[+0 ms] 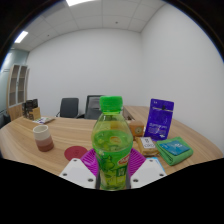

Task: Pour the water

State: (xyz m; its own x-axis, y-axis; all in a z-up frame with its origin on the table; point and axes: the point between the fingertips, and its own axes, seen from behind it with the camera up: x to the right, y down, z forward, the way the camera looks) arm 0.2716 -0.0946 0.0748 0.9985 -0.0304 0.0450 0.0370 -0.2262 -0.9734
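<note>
Bottle (112, 140) with a green cap and green label is dead centre, upright, clamped between the gripper's (113, 168) two fingers, purple pads (92, 158) pressing in on both sides. Wooden table (25, 143) sits below it. At about 9 o'clock from the bottle stands a cup (43, 137) with something dark in it, a red coaster (76, 153) nearer. Blue packet (159, 117) stands at 2 o'clock, teal box (174, 151) at 3
</note>
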